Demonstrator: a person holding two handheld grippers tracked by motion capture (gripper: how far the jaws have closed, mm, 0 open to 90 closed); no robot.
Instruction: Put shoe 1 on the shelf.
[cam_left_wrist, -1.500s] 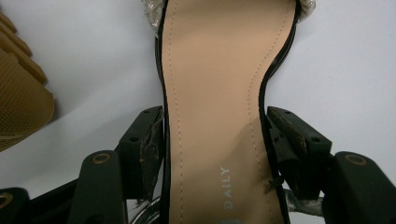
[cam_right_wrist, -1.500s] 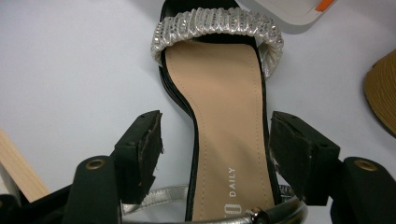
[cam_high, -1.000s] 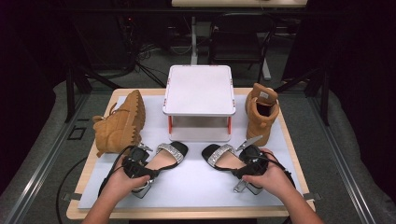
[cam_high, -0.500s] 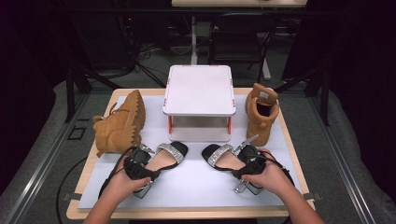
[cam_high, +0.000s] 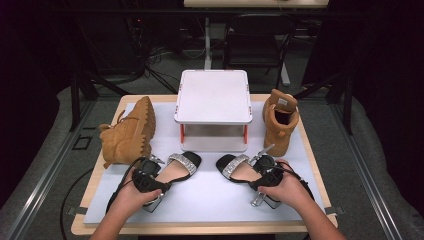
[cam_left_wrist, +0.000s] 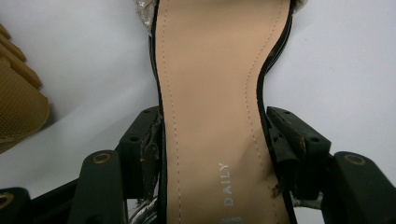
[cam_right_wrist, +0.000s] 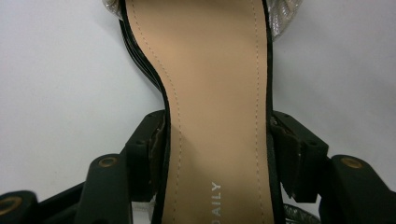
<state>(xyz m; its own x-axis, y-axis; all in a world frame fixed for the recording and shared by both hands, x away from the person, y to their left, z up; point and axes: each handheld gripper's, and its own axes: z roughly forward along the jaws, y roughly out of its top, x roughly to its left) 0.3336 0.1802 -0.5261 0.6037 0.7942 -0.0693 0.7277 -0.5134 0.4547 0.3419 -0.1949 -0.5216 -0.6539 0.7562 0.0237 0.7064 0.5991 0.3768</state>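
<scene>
Two black sandals with tan insoles and silver toe straps lie side by side on the white mat. My left gripper (cam_high: 149, 176) holds the left sandal (cam_high: 181, 165) at its narrow waist. In the left gripper view both jaws of the left gripper (cam_left_wrist: 215, 135) press the black edges of the left sandal's insole (cam_left_wrist: 210, 84). My right gripper (cam_high: 265, 169) grips the right sandal (cam_high: 236, 167) the same way. In the right gripper view the right gripper (cam_right_wrist: 217, 135) is shut on that sandal's insole (cam_right_wrist: 219, 84), jaws touching both sides. A hand covers each sandal's heel.
A white raised stand (cam_high: 213, 97) sits mid-table behind the sandals. A tan boot (cam_high: 127, 132) lies on its side at the left, its ridged sole (cam_left_wrist: 18, 107) near the left gripper. A second tan boot (cam_high: 280, 120) stands upright at the right. The mat (cam_high: 210, 200) covers the wooden table.
</scene>
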